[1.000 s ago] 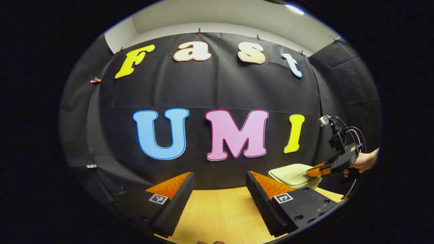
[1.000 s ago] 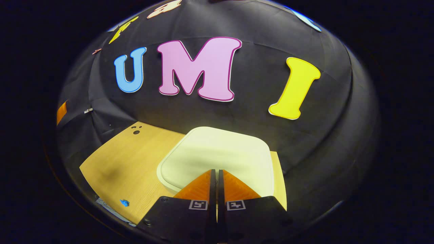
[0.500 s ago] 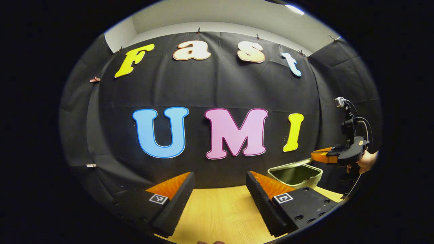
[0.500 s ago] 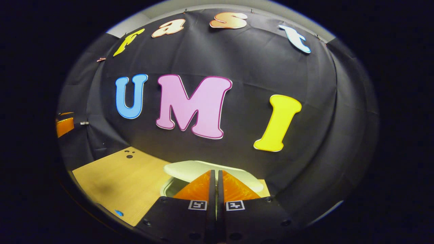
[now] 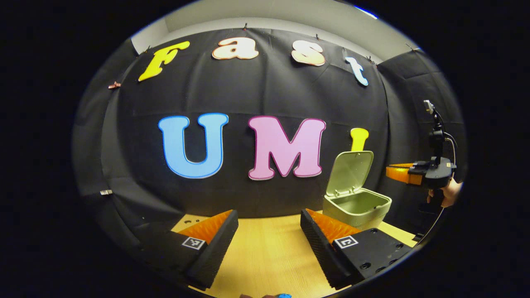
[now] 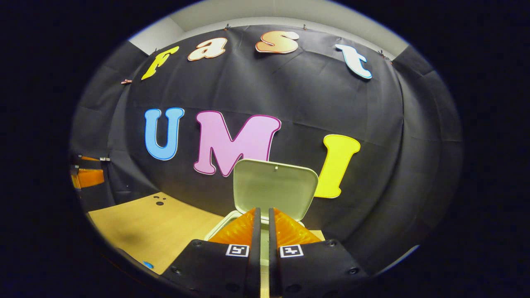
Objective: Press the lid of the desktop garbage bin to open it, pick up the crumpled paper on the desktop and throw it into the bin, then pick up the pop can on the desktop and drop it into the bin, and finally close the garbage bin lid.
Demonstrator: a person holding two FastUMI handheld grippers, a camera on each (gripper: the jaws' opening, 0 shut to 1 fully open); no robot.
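In the left gripper view, the left claw point(image 5: 269, 231) hangs wide and empty over the bare wooden desk point(image 5: 265, 256), while the pale green garbage bin point(image 5: 357, 206) sits toward the desk's far right corner, its lid point(image 5: 349, 172) standing upright and its inside showing nothing. Beyond the bin, the right claw point(image 5: 395, 171) is held level in a hand point(image 5: 448, 194), above and to the side of the open rim, touching nothing. A small blue object point(image 5: 284, 295) peeks in at the bottom edge; what it is cannot be told.

In the right gripper view, the right claw point(image 6: 261, 225) is narrowed to a thin slit with nothing between its fingers, pointed at the bin point(image 6: 225, 221) just below the raised lid point(image 6: 275, 188). Off to the left, well apart, part of the left claw point(image 6: 87, 177) shows.

By the look of it, the opening step is done and the crumpled paper is next. Neither paper nor pop can can be made out, so one claw must first turn toward the near desk to find them.
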